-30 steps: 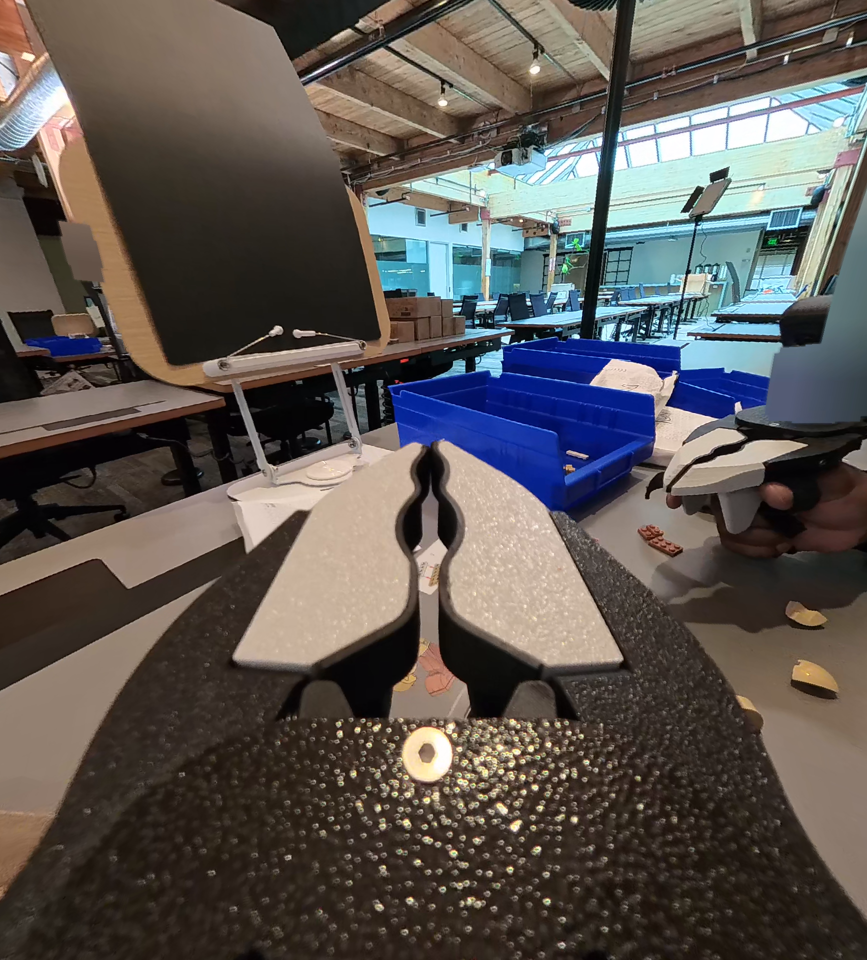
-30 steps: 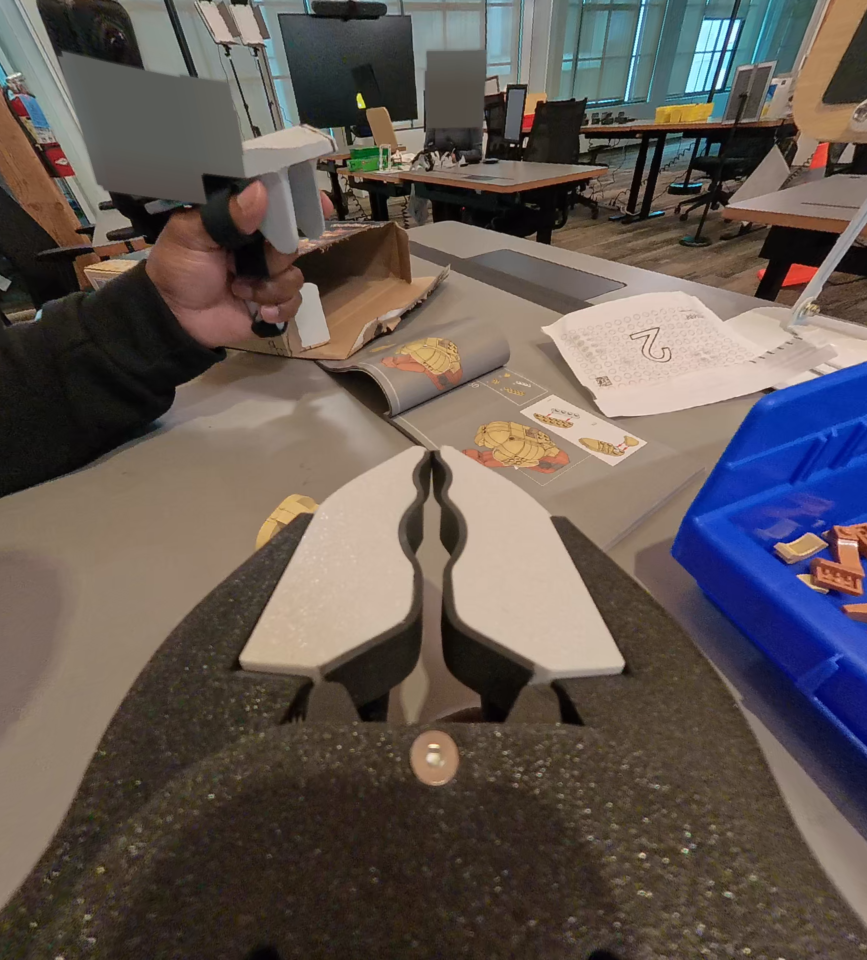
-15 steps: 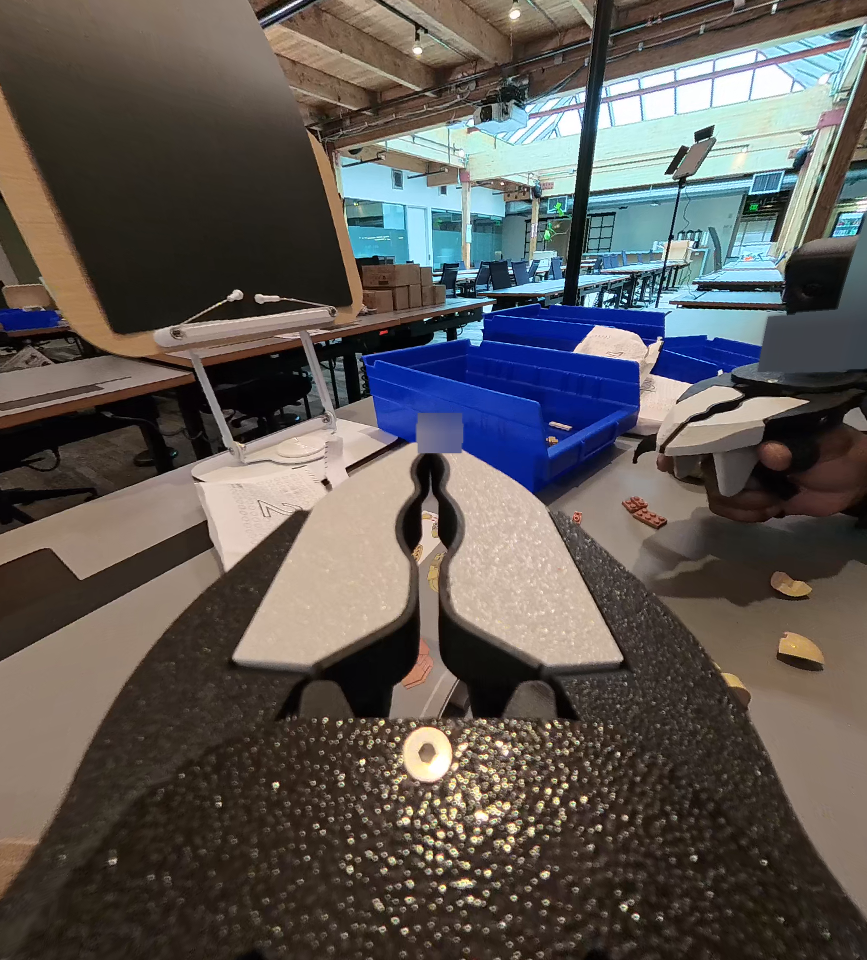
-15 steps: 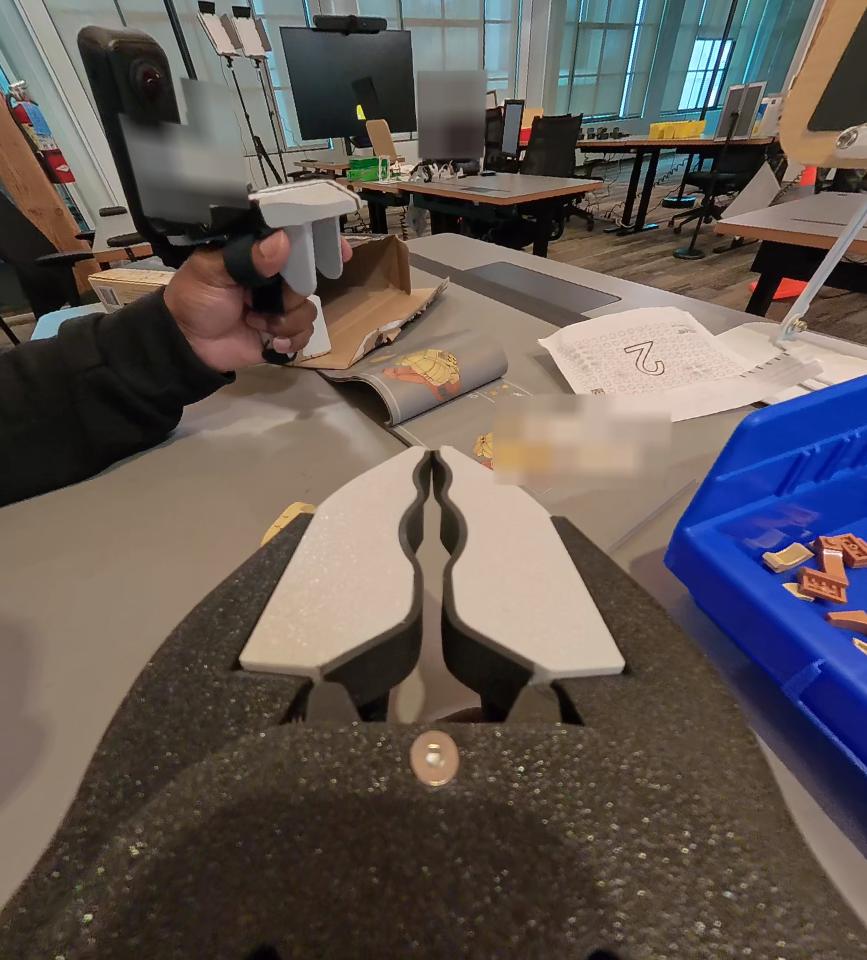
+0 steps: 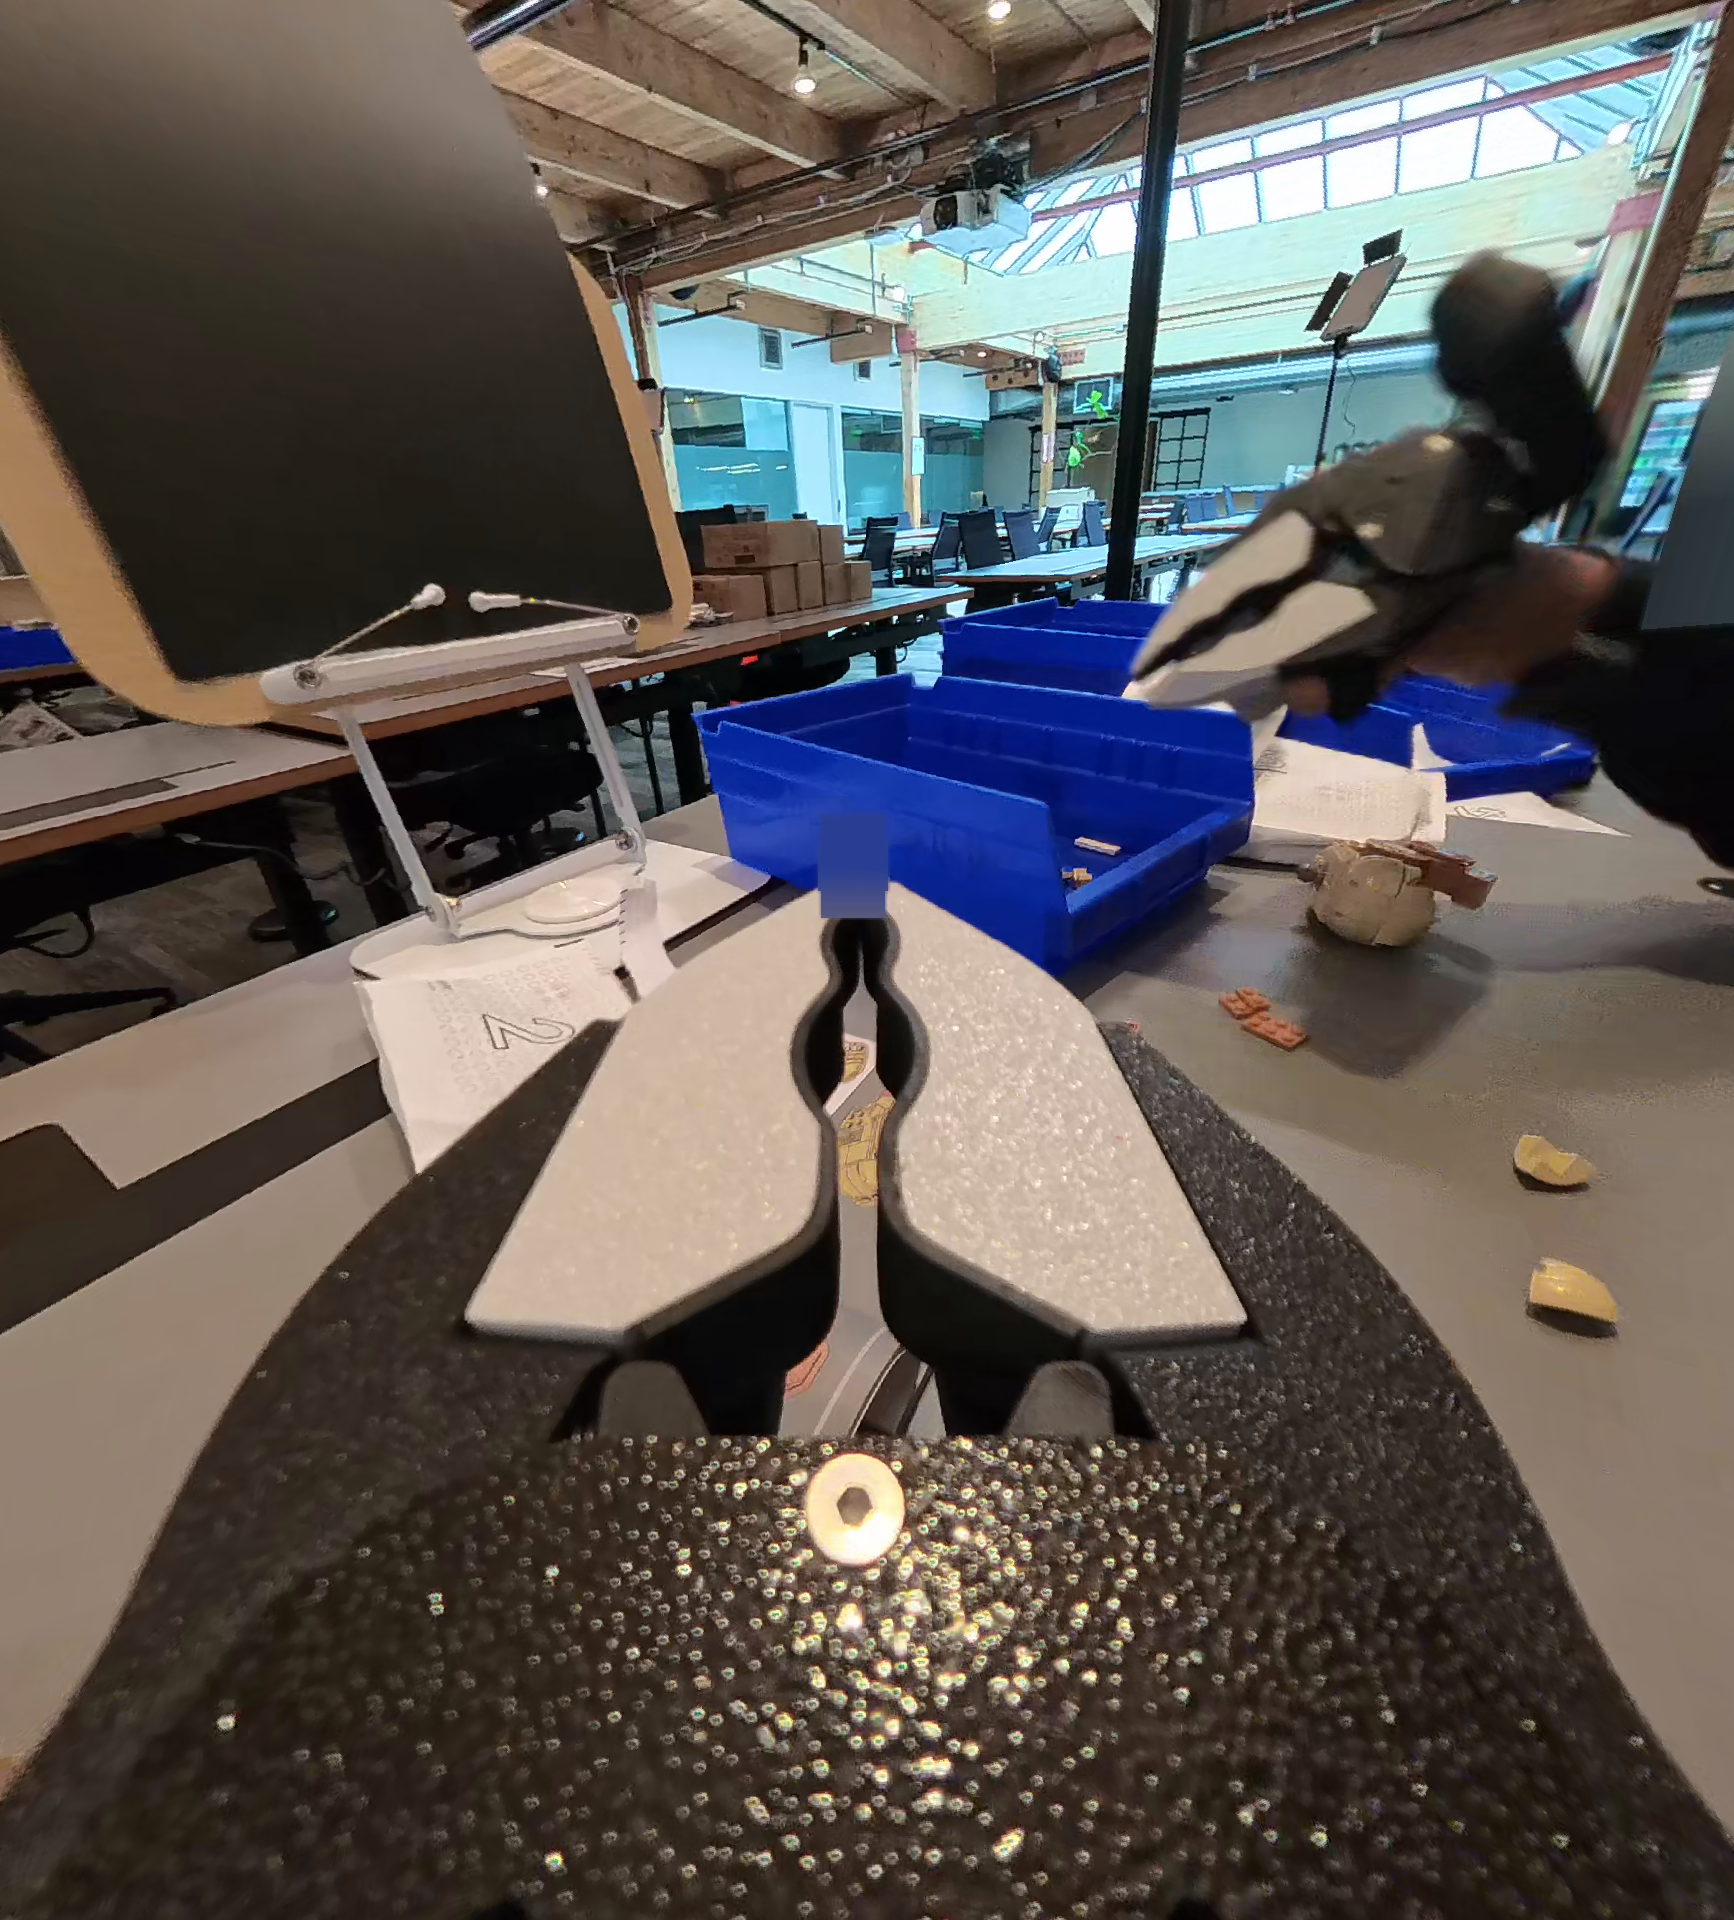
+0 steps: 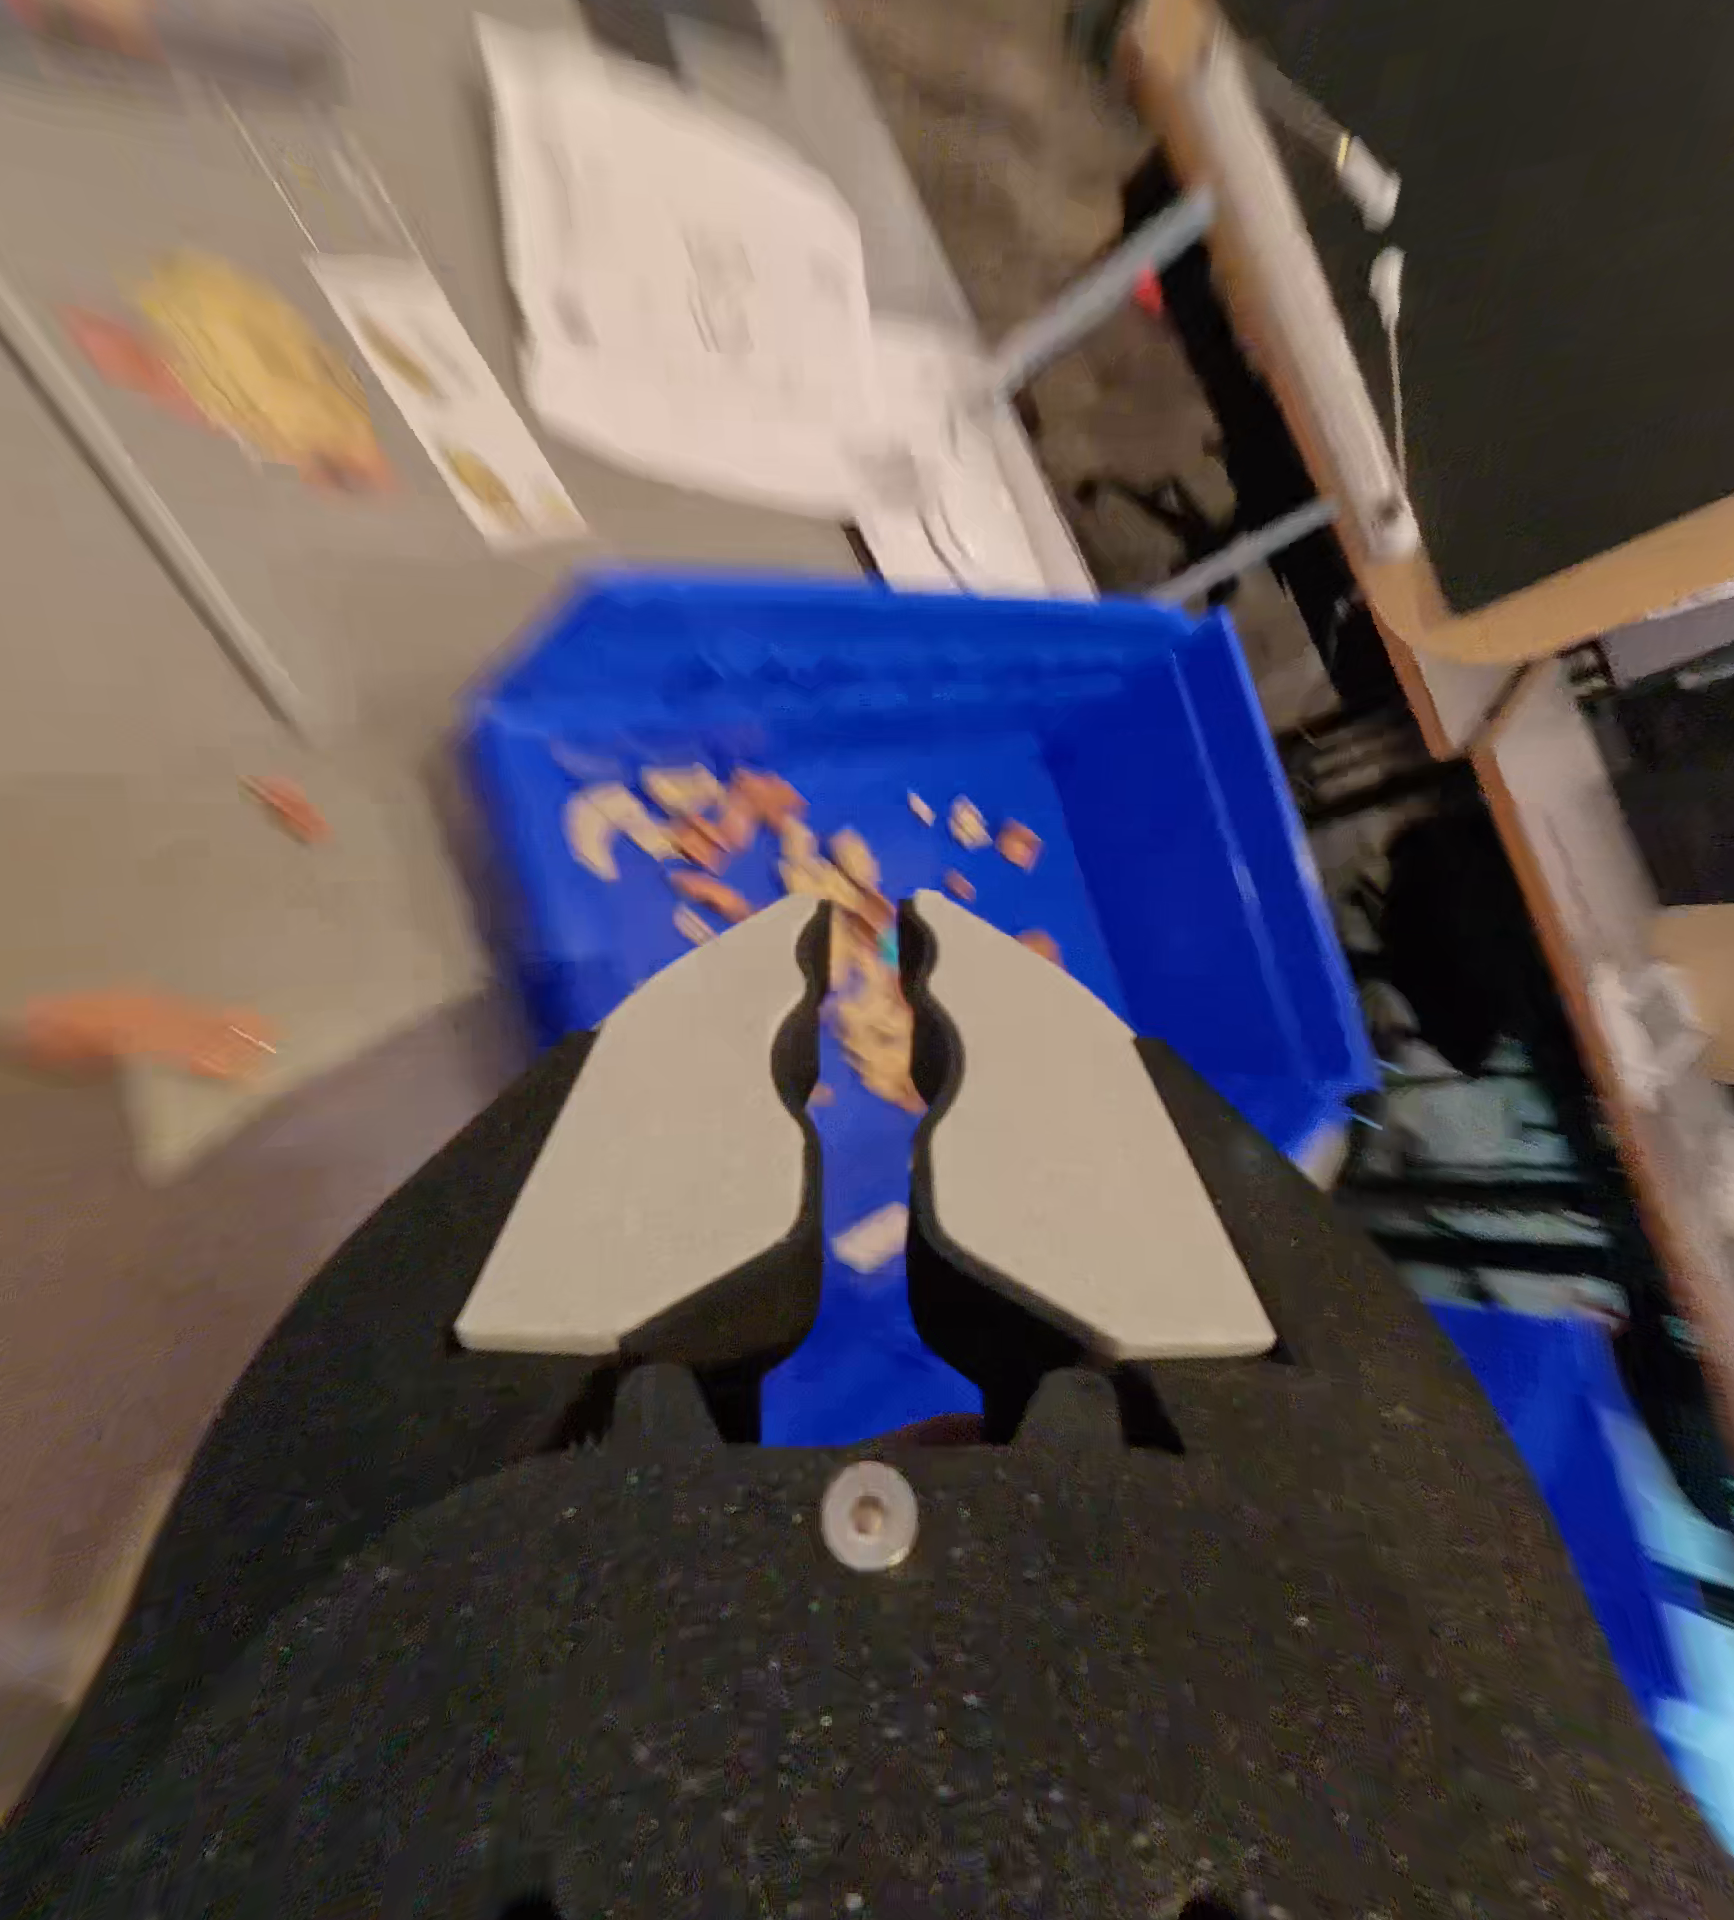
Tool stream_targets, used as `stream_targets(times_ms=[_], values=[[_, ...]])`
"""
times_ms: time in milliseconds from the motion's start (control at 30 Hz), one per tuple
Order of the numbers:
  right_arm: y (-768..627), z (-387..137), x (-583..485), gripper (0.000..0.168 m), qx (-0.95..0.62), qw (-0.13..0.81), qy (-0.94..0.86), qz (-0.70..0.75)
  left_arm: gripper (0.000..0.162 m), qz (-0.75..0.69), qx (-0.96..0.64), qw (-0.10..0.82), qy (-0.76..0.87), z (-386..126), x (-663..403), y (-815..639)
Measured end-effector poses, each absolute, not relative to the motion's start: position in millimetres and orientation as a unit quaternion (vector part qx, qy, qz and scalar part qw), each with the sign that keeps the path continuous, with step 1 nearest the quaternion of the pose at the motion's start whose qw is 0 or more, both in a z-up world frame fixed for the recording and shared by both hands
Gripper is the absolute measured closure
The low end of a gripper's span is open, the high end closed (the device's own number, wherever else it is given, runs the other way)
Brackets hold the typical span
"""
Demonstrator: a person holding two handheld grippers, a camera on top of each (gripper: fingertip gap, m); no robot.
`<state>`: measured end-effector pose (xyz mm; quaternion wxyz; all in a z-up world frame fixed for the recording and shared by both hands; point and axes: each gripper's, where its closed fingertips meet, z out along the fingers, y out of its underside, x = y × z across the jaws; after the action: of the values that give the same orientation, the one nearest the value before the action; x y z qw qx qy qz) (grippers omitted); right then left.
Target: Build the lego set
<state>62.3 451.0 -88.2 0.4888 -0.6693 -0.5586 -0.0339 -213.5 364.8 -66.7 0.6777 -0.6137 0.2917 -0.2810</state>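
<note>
Tongs on the left hand, the left tongs [image 5: 861, 928], sit pressed together at the tips with nothing between them; their flat grey pads are grainy and wavy-edged, set in a sparkling black pebbled body. Just beyond the tips lies a printed booklet page on the smooth grey tabletop [image 5: 1465, 1455]. Ahead and slightly right stands a glossy blue bin [image 5: 977, 790] with a few small pieces inside. Right of it rests the rounded tan lego model [image 5: 1374, 896], brown plates on top, with flat brown plates [image 5: 1263, 1018] nearer and two curved tan shells [image 5: 1569, 1294] off to the right. Above the model, the right tongs [image 5: 1169, 652] hover blurred in a hand. To the left stands a tablet on a white wire stand [image 5: 489, 748].

From the right wrist, everything is motion-blurred. The right tongs [image 6: 865, 912] are parted a narrow gap, empty, hanging over the blue bin [image 6: 1247, 831], where scattered tan and brown bricks [image 6: 801, 862] lie under the tips. Left of the tongs, white sheets [image 6: 697, 260] lie on the tabletop.
</note>
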Motion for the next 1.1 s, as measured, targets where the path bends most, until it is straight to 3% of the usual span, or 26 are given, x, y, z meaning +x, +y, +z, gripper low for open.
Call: stream_targets(times_ms=[100,267,467,633,1100], values=[[507.0,-105.9,100.2,0.151,-0.642,0.363,-0.662,-0.136,0.162,-0.285,-0.610,0.677,0.296,-64.9,-210.7,363.2],[569.3,-160.4,138.2,0.141,-0.609,0.157,-0.754,-0.187,0.162,-0.282,-0.614,0.675,0.297,-67.9,-210.1,364.1],[580.1,-197.2,132.6,0.141,-0.593,0.041,-0.785,-0.173,0.162,-0.277,-0.614,0.679,0.291,-66.7,-216.5,365.9],[578.5,-209.3,140.4,0.141,-0.594,-0.011,-0.785,-0.175,0.162,-0.280,-0.617,0.676,0.290,-68.5,-216.8,367.3],[573.2,-217.1,144.3,0.139,-0.598,-0.031,-0.784,-0.164,0.162,-0.278,-0.620,0.673,0.292,-70.6,-215.9,368.2]])
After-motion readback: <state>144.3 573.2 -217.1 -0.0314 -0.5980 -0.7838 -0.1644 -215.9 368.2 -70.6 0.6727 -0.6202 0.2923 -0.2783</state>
